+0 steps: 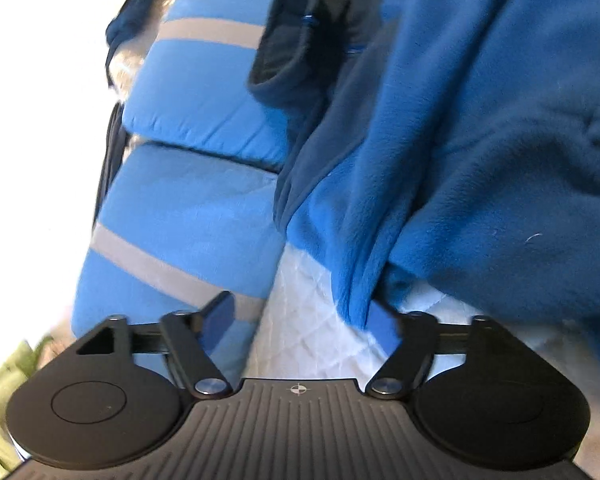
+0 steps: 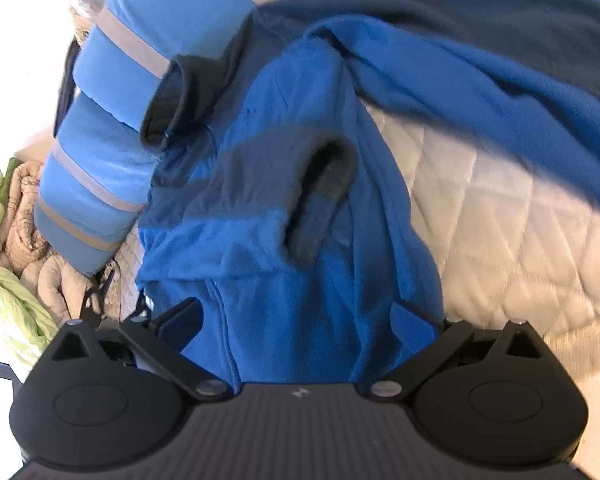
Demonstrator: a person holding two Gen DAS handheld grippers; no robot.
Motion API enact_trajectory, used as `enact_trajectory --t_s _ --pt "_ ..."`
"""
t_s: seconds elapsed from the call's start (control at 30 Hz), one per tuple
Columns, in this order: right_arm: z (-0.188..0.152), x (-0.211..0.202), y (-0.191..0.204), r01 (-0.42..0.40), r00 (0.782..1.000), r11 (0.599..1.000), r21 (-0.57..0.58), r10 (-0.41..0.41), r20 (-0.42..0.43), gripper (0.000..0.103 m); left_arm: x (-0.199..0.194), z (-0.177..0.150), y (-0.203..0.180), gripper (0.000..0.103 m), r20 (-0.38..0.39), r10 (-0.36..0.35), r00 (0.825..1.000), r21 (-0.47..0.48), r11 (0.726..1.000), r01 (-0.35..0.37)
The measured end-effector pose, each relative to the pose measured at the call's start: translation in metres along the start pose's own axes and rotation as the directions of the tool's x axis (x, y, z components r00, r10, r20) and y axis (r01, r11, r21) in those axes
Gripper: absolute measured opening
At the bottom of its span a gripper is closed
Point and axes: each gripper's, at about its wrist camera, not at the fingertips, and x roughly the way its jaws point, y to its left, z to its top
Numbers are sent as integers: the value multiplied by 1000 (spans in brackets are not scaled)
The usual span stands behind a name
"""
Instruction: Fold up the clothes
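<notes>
Both grippers, left [image 1: 308, 320] and right [image 2: 296, 320], stand with jaws apart over the blue fleece jacket [image 2: 300, 240] (sleeve cuff [image 2: 324, 184] already laid inward), probably readying another fold.

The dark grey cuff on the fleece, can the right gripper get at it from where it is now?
Probably yes: the dark grey cuff lies on top of the blue fleece straight ahead of the right gripper, nothing covering it, jaws wide.

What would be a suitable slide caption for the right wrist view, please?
Right claw open around a blue fleece jacket draped over a quilted white cover.
</notes>
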Motion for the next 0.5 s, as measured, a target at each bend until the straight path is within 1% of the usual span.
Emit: enact_trajectory --t_s 0.07,0.1,0.13,0.17,0.2,0.23,0.27,0.3,0.37,0.4,0.47,0.5 --pt "9 4 -4 -19 1000 1000 9 19 16 96 -10 -1 15 76 -5 -41 999 -74 996 41" --pt "14 7 -7 -36 999 999 17 36 22 92 -17 -2 25 76 3 -64 998 -137 988 64" --pt "18 10 -9 -55 998 998 24 54 27 89 -24 -2 36 76 14 -86 996 -205 975 87" --pt "22 13 -10 -72 997 997 28 71 32 86 -24 0 48 76 20 -104 994 -285 953 106" --pt "27 17 -11 -87 996 996 31 86 39 84 -22 4 61 76 24 -122 992 -369 921 122" --pt "30 22 -12 -100 994 994 35 98 41 83 -21 7 74 76 30 -139 990 -449 883 138" --pt "33 28 -13 -115 993 993 42 113 37 81 -19 11 87 76 37 -156 987 -527 836 152" --pt "35 34 -15 -128 991 990 53 127 34 78 -14 14 99 76 46 -175 983 -603 780 168" --pt "38 47 -20 -154 988 985 78 153 27 76 0 20 113 76 76 -205 976 -704 682 198" --pt "39 54 -23 -162 987 983 92 161 20 76 10 24 116 76 84 -213 973 -727 655 206" --pt "41 63 -29 -161 987 981 109 160 20 75 30 34 117 75 95 -223 970 -756 618 216" --pt "43 66 -32 -165 986 979 121 163 25 74 41 39 115 75 98 -236 967 -763 606 225"
